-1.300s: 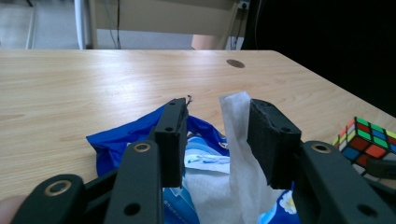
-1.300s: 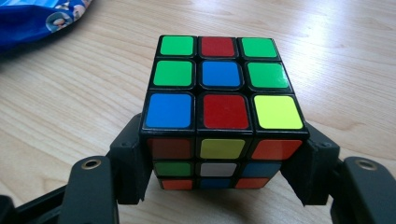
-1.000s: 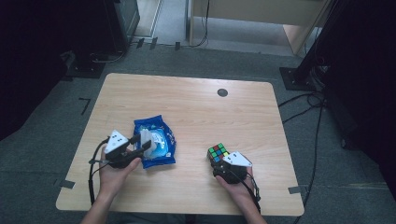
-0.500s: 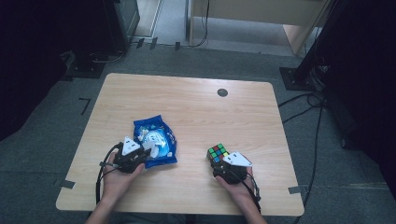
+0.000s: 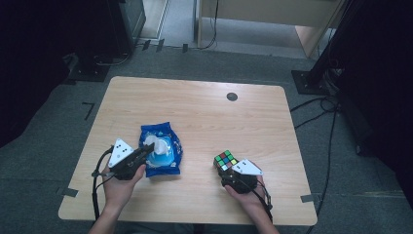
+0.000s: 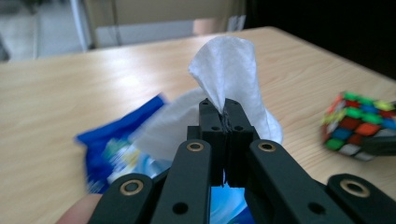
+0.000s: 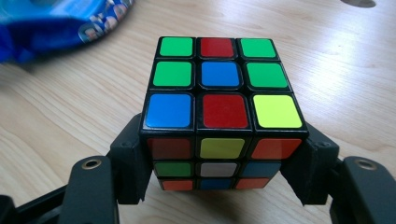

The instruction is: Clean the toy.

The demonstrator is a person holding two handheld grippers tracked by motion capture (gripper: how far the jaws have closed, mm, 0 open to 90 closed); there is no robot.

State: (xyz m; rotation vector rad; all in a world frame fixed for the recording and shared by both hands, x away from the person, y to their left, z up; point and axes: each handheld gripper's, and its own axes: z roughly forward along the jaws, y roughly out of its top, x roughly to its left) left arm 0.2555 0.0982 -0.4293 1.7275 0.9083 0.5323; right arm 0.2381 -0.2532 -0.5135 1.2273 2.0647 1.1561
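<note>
wipe [image 6: 228, 65] sticks up out of the blue pack [image 5: 160, 155] at the table's [image 5: 204, 117] left front, pinched by the left gripper [image 6: 225, 114], whose jaws have just closed. right gripper [image 7: 219, 161] clamps the cube [image 7: 219, 98].

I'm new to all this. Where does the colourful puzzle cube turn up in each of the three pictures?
High view: the puzzle cube sits right of centre near the front table edge, at the right gripper.
Left gripper view: the cube is at the far right edge.
Right gripper view: the cube is at centre, between the jaws.
Shared landmark: the blue wipes packet, lying to the cube's left.
</note>
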